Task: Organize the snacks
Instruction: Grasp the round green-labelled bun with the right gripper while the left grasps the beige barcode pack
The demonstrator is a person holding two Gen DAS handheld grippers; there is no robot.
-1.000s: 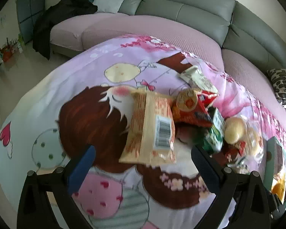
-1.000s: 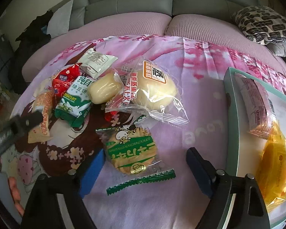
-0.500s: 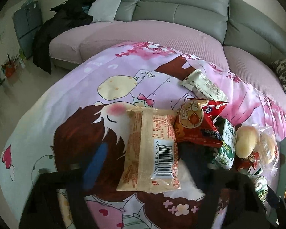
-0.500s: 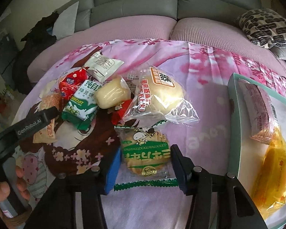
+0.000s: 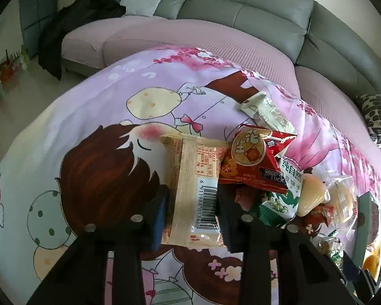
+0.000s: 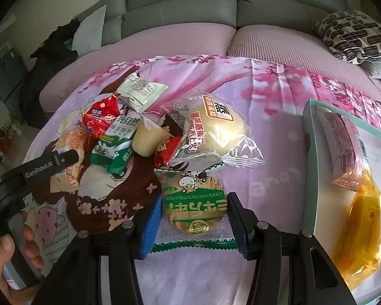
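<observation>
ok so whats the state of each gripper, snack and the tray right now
left gripper: shut on beige barcode packet
right gripper: shut on green biscuit packet
red peanut packet: lying loose in the pile
clear bun packet: flat on the cloth
tray: holds two packets

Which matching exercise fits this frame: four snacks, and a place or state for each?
1. beige barcode packet
2. green-label cookie packet
3. orange packet
4. clear-wrapped bun

A. lying in the tray
B. between the right gripper fingers
C. clamped by the left gripper
D. loose on the cloth, ungripped

Pairs: 1-C, 2-B, 3-A, 4-D
</observation>
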